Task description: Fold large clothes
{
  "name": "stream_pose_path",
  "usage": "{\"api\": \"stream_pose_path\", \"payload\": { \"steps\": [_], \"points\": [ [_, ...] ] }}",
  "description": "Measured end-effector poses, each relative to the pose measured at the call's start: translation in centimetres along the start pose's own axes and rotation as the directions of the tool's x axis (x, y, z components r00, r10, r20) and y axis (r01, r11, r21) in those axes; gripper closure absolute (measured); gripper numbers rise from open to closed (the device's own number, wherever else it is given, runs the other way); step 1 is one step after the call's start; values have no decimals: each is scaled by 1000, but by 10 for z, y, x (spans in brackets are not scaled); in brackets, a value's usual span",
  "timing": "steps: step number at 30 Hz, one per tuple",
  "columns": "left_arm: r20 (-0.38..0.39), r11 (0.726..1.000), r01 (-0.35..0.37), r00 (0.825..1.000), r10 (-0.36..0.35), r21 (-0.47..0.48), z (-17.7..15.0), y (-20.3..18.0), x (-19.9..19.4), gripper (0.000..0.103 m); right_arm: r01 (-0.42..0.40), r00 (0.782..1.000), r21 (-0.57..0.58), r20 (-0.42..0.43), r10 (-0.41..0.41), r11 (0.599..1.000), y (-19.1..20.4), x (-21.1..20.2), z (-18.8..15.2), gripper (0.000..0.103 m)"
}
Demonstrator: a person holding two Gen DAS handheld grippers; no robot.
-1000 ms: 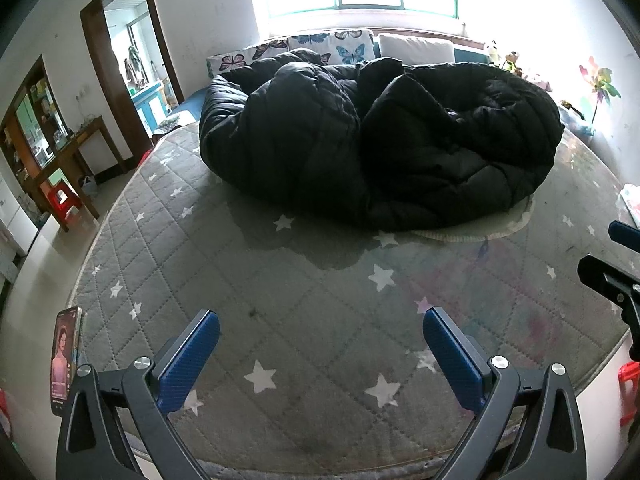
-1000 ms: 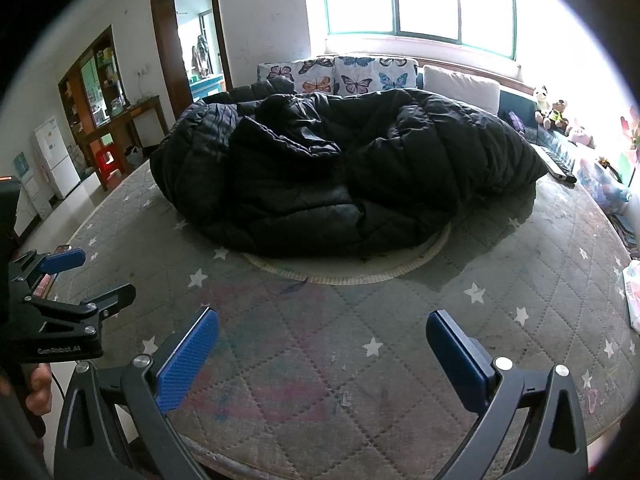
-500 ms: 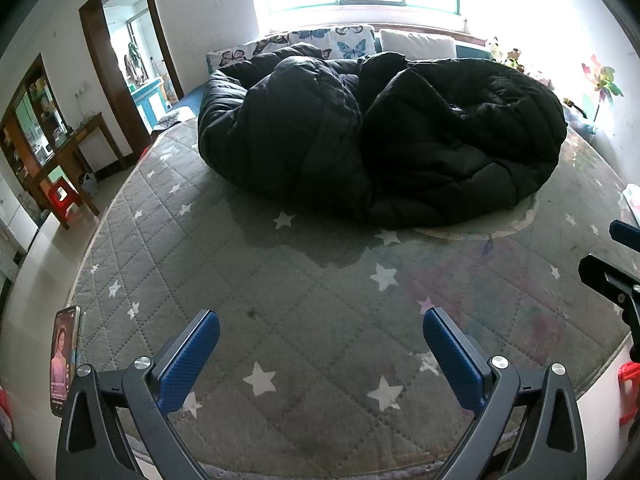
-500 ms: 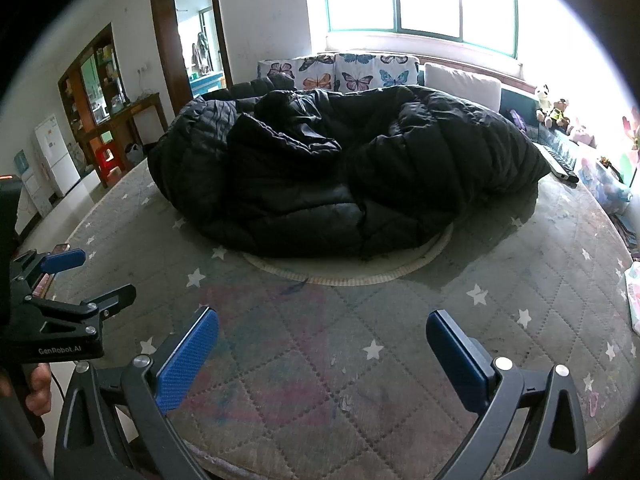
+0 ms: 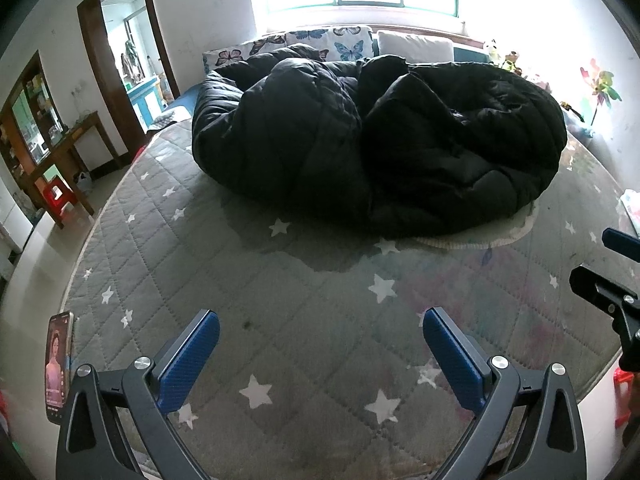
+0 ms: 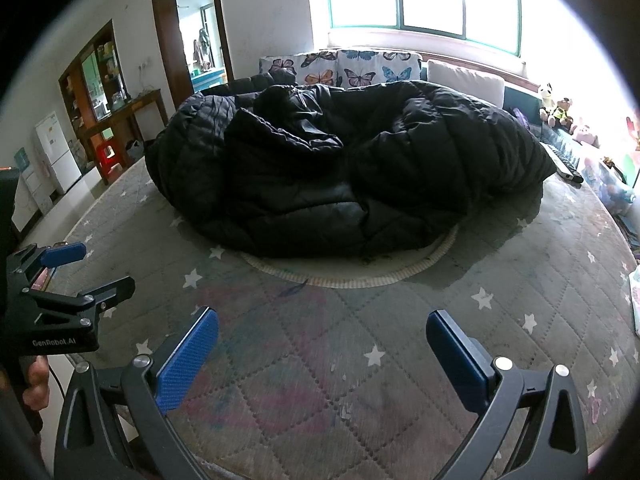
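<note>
Starred mattress (image 5: 304, 320) | black coat (image 5: 376, 148) bunched, sleeves hidden | left gripper (image 5: 320, 344), right gripper (image 6: 322, 344) wide, empty

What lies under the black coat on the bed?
A pale round mat pokes out beneath the black coat, both on the grey star-quilted bed cover. Most of the mat is covered, so whatever else lies under the coat cannot be seen.

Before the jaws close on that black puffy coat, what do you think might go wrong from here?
1. The black coat lies bunched with no clear hem or sleeve, so either gripper may pinch several layers.
2. It rests partly on a round pale mat, which could get dragged along.
3. A phone sits at the bed's edge and might be knocked off.
</note>
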State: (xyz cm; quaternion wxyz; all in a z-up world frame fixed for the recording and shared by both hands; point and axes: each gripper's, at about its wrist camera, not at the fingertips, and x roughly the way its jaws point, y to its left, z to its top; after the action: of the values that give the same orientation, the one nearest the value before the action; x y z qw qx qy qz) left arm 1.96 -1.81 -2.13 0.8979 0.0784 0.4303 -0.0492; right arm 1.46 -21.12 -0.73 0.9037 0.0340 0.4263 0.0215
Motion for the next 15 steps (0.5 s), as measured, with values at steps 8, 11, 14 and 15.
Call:
{"api": "stream_pose_path", "payload": {
  "steps": [8, 11, 14, 15],
  "points": [
    [22, 1000, 13, 1000, -13, 7, 13, 3, 2, 0, -4, 1000, -19, -5, 4, 1000, 0, 7, 5, 0],
    [33, 1000, 13, 999, -13, 14, 21, 5, 4, 0, -4, 1000, -33, -7, 4, 999, -2, 10, 9, 0],
    [45, 1000, 14, 999, -15, 22, 32, 9, 7, 0, -4, 1000, -52, -11, 3, 999, -3, 14, 15, 0],
    [50, 1000, 15, 999, -16, 22, 35, 11, 7, 0, -5, 1000, -58, -11, 4, 998, -2, 14, 16, 0]
  ]
}}
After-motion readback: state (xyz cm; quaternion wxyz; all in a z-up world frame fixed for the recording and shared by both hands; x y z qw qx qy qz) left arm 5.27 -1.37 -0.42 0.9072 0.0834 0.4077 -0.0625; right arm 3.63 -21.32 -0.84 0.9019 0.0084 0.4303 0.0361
